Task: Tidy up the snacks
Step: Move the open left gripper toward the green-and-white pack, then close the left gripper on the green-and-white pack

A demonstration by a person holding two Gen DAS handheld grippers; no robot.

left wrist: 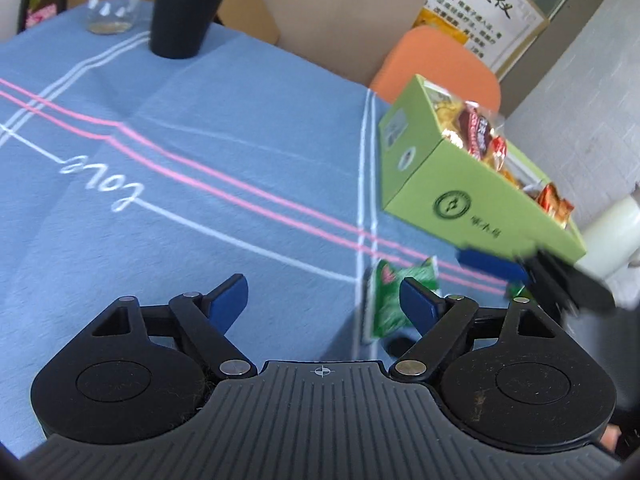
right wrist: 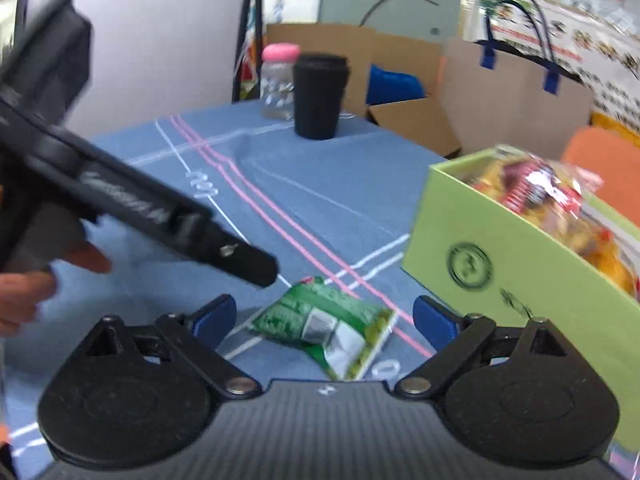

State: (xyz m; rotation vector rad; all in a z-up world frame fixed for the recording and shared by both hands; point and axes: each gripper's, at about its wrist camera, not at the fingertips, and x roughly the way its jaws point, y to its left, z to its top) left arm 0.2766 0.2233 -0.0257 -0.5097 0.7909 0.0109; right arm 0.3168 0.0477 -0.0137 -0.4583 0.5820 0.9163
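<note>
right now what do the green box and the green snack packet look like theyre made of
Green box: looks like matte cardboard, with flat stiff walls, crisp folded edges and a printed logo. Green snack packet: probably glossy plastic or foil film; it crinkles, catches light and has a silvery patch.

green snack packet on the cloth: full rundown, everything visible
The green snack packet is a small flat pouch, apparently glossy film, green print with a white-silver patch and a red spot at one corner. It looks sealed and slightly crumpled, lying flat and skewed on the blue tablecloth, across its pink and white stripes, beside the green box but apart from it. Nothing grips it; it lies ahead of the open right gripper.
</note>
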